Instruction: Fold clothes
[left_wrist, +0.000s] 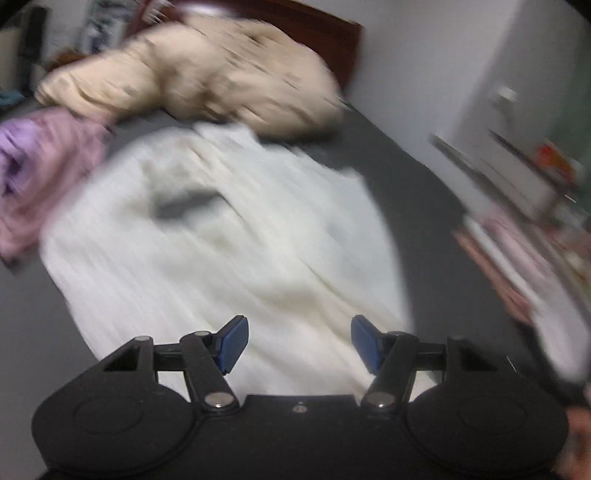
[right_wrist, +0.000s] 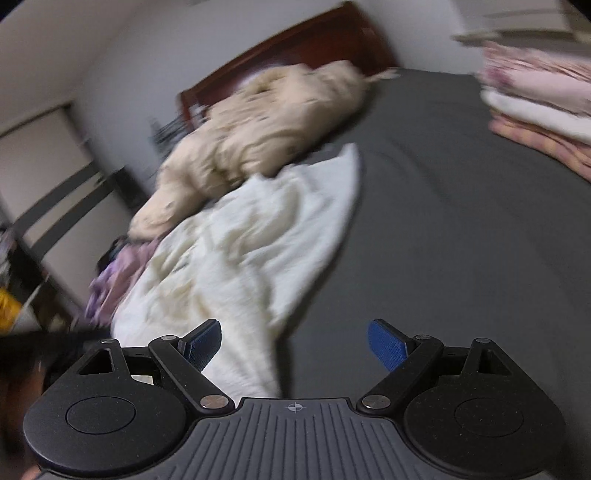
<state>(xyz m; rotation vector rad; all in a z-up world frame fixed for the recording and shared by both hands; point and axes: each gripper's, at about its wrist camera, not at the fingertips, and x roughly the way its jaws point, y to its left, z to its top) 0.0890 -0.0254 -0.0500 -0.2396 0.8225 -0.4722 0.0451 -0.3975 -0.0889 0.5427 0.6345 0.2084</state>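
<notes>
A white ribbed garment (left_wrist: 229, 236) lies spread on the dark grey bed sheet (left_wrist: 399, 147), blurred by motion. My left gripper (left_wrist: 299, 343) hangs over its near part with the jaws apart and nothing between the blue pads (left_wrist: 236, 343). In the right wrist view the same white garment (right_wrist: 243, 243) stretches from the lower left toward the middle of the bed. My right gripper (right_wrist: 295, 347) stands open wide above the garment's near corner and the grey sheet (right_wrist: 443, 229), holding nothing.
A beige patterned garment (left_wrist: 207, 77) is heaped near the dark red headboard (right_wrist: 295, 51). A pink-purple garment (left_wrist: 40, 166) lies at the left of the white one. A stack of folded clothes (right_wrist: 543, 107) sits at the bed's right side. Shelves (left_wrist: 517, 162) stand beyond.
</notes>
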